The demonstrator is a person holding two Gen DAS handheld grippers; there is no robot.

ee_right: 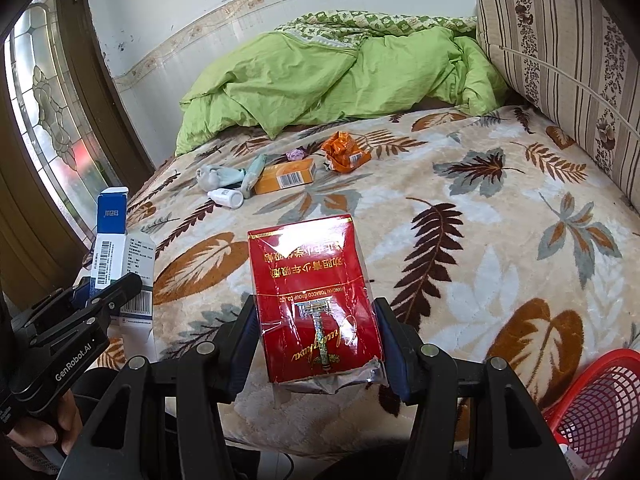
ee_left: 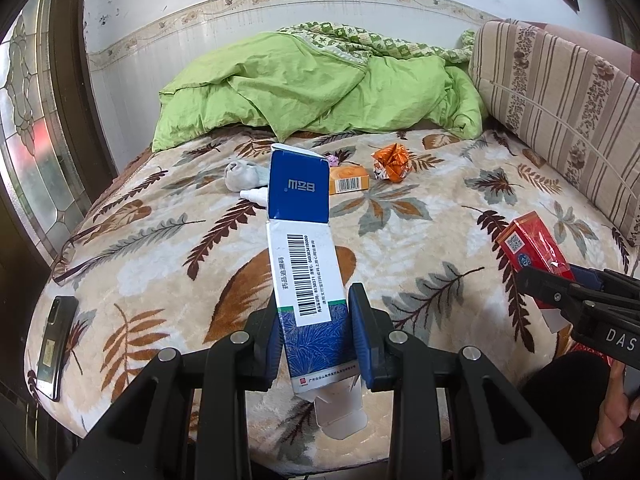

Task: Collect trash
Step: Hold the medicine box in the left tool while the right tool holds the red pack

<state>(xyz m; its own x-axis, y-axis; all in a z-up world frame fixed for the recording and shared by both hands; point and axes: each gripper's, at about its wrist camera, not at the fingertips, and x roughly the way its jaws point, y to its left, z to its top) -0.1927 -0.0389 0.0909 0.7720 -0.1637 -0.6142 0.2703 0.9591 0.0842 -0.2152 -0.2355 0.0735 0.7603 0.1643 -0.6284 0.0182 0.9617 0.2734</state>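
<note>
Red pack (ee_right: 316, 304): clamped between right fingers (ee_right: 376, 344), long axis pointing away. Red basket (ee_right: 600, 396): just right of pack, nearer this hand, likely drop point. Blue box (ee_left: 306, 264): pinched by left fingers (ee_left: 360, 336), farther from basket. Remaining litter: on bed (ee_right: 480, 240) beyond pack.

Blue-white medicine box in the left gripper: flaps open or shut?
Open. The medicine box has its top flap folded out and bottom tab hanging loose.
</note>
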